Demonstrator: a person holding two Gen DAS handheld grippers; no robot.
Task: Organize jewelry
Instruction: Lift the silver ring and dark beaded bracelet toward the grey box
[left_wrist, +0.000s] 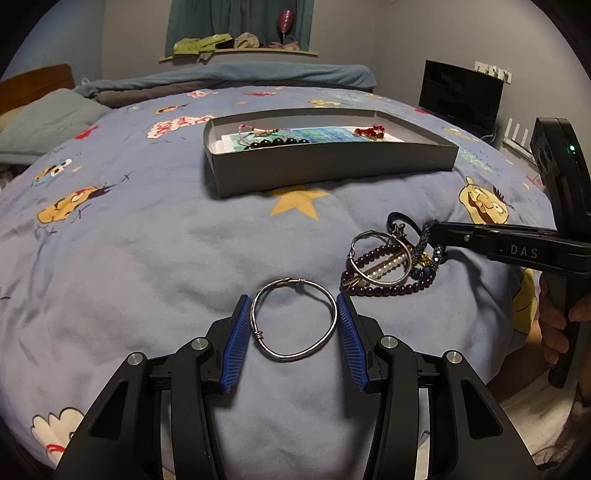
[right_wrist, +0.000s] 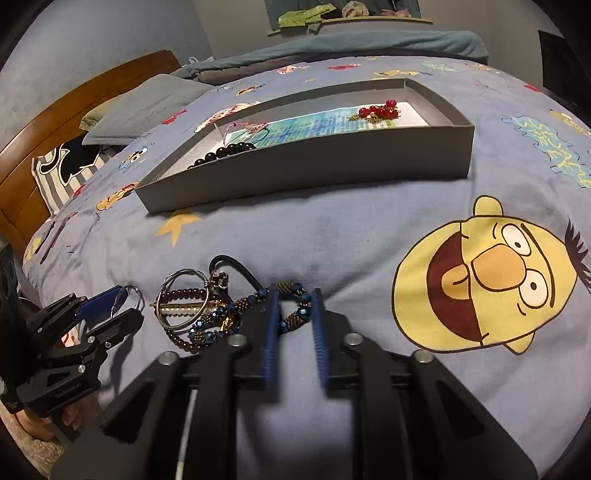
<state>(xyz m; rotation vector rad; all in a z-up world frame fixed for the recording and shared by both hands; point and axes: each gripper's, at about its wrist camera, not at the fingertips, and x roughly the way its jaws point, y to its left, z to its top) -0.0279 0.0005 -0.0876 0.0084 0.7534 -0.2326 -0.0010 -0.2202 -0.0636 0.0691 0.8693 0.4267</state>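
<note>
Your left gripper holds its jaws on both sides of a silver wire bangle that lies flat on the bed cover. The pads touch the ring's left and right edges, so I judge it as grasped, but lightly. This ring is thin, stiff and smooth. It can slip or tip out of the jaws, so keep the pads on its widest part and lift slowly.

Your right gripper has its jaws nearly clenched around a blue beaded bracelet, which passes between the pads at their tips. This bracelet is soft and limp, and it will hang down when lifted. It lies at the right edge of a small pile with a dark red bead bracelet, a pearl piece and a second silver ring. These may be tangled together, so pull gently.

The grey box stands beyond both jaws, well apart from them. It already holds black beads and a red piece. I think both pieces go there next.
</note>
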